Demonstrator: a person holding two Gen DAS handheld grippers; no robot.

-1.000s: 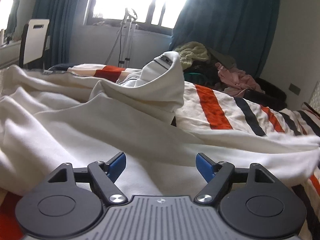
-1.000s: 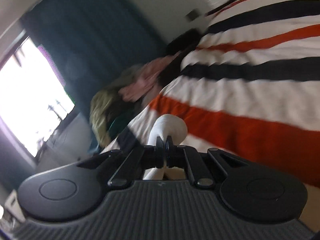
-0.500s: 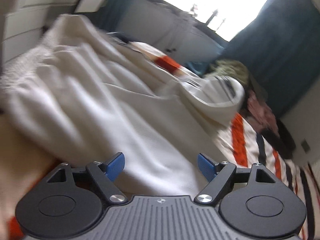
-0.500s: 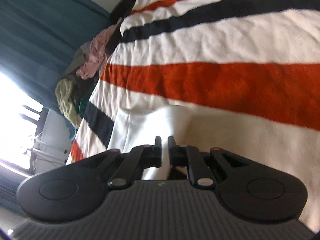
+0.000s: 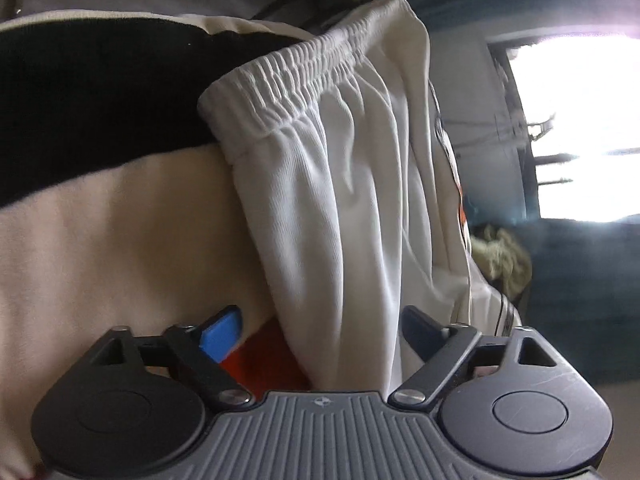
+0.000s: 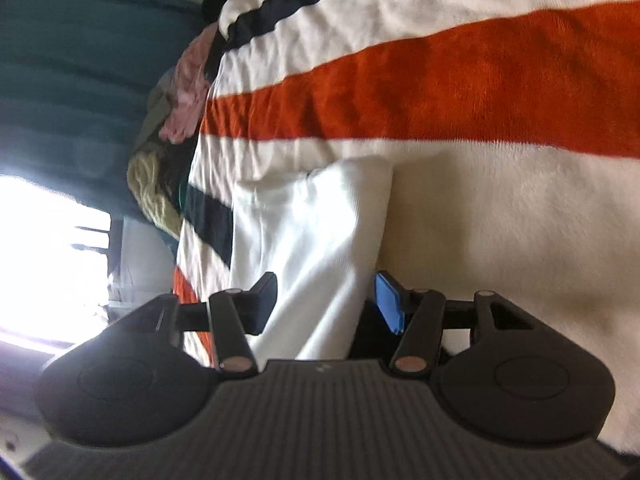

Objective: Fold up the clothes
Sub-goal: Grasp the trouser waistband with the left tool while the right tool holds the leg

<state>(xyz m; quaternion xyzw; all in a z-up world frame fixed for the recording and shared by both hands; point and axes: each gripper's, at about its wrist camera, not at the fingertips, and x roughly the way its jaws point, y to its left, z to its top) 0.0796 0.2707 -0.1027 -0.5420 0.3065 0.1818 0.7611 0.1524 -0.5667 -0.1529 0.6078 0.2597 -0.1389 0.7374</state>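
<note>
White trousers (image 5: 352,200) with a gathered elastic waistband (image 5: 280,92) lie on the striped blanket (image 5: 100,240). My left gripper (image 5: 320,332) is open, and the cloth runs between its spread blue-padded fingers. In the right wrist view a leg end of the white trousers (image 6: 316,248) lies flat on the blanket (image 6: 500,220). My right gripper (image 6: 326,304) is open, and the cloth passes between its fingers without being pinched.
The blanket has cream, orange (image 6: 440,92) and black (image 5: 92,100) stripes. A pile of other clothes (image 6: 176,120) sits at the bed's far end by teal curtains (image 6: 72,80). A bright window (image 5: 580,128) is behind. Both views are rolled sideways.
My right gripper has opened and let go of the trouser leg, which now lies flat. My left gripper has swung round to the waistband, still open.
</note>
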